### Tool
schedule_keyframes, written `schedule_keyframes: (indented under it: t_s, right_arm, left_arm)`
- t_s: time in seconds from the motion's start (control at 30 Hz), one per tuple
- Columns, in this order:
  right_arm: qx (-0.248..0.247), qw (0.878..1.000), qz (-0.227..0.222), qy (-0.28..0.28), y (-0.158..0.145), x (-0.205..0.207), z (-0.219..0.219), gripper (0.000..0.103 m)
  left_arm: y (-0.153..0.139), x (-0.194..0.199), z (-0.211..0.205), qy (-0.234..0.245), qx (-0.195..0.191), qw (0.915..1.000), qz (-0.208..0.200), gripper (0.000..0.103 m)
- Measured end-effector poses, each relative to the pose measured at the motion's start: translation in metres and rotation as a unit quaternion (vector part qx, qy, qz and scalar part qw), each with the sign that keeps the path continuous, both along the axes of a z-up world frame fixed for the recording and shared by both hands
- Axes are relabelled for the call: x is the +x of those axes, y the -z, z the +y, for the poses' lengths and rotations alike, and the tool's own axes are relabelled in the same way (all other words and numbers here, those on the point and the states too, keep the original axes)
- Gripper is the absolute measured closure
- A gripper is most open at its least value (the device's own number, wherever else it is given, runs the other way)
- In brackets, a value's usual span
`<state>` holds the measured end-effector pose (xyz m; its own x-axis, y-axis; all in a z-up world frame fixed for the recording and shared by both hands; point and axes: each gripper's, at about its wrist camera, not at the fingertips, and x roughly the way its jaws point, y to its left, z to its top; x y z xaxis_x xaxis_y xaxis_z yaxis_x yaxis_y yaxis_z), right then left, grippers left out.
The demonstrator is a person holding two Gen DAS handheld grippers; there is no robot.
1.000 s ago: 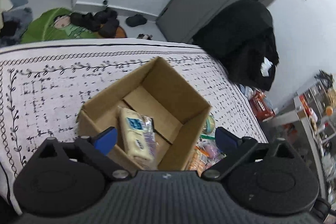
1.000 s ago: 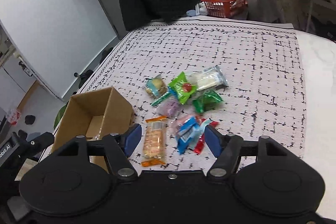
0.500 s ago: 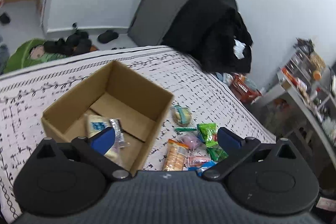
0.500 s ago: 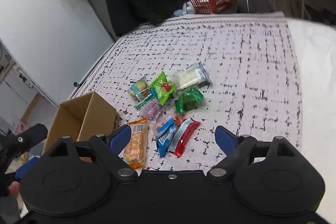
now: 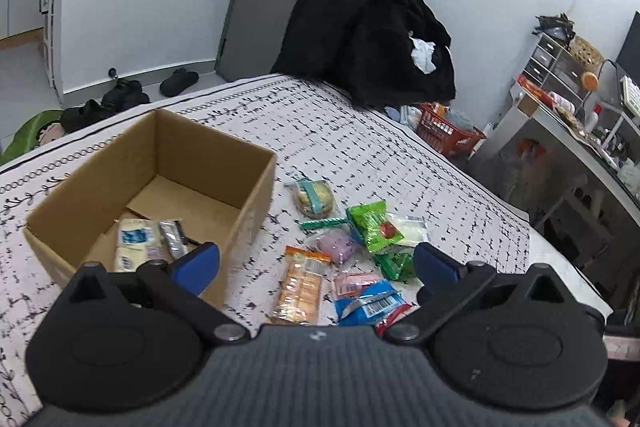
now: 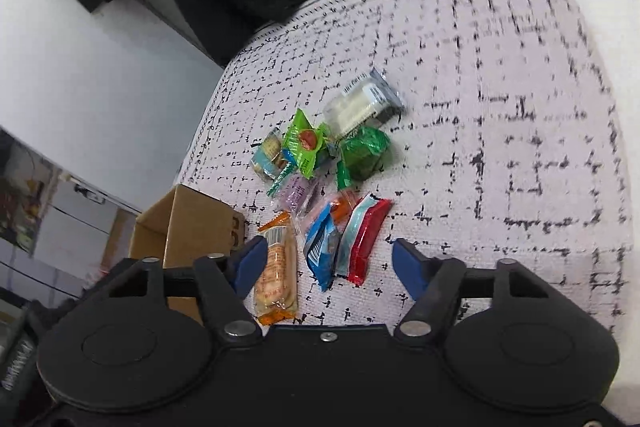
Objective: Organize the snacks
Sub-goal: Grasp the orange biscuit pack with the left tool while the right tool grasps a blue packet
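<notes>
- One cardboard box (image 5: 152, 187) stands open on the patterned bedspread (image 5: 360, 155); inside it lies one pale cracker pack (image 5: 134, 241) with a silvery wrapper end beside it.
- Just right of the box sits a loose cluster of about ten snack packets: one orange-ended biscuit pack (image 6: 276, 271), one blue packet (image 6: 320, 251), one red stick (image 6: 368, 239), one pink packet (image 5: 354, 283), one purple sweet (image 5: 336, 245), two green packets (image 6: 306, 143) (image 6: 364, 153), one round cookie (image 5: 314, 197), one white bar (image 6: 360, 103), one thin green stick (image 5: 320, 223).
- The left gripper (image 5: 316, 261) hovers over the near edge of the cluster, blue fingers spread wide, nothing between them.
- The right gripper (image 6: 326, 263) hangs tilted above the blue packet and red stick, likewise wide apart and empty.
</notes>
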<state>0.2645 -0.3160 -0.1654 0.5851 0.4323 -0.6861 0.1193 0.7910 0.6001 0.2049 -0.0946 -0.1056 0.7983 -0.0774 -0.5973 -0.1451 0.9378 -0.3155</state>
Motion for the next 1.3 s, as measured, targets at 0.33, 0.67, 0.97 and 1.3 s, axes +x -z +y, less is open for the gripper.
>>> schedule_keyframes:
  t_s: [0.33, 0.67, 0.97, 1.3]
  right_arm:
    - [0.054, 0.998, 0.014, -0.015, 0.025, 0.017, -0.006, 0.065]
    - [0.087, 0.996, 0.016, -0.013, 0.040, 0.028, -0.014, 0.070]
    - [0.095, 0.995, 0.020, -0.035, 0.049, 0.036, -0.009, 0.081]
    - [0.083, 0.995, 0.011, -0.048, 0.047, 0.033, -0.004, 0.098]
  left_arm:
    - [0.030, 0.021, -0.021, 0.007, 0.006, 0.9997, 0.024, 0.008]
    - [0.064, 0.046, -0.029, -0.001, 0.003, 0.9984, 0.056, 0.025]
    - [0.088, 0.059, -0.030, -0.016, 0.013, 0.9966, 0.080, 0.026]
    - [0.102, 0.062, -0.024, -0.038, 0.010, 0.9938, 0.104, 0.028]
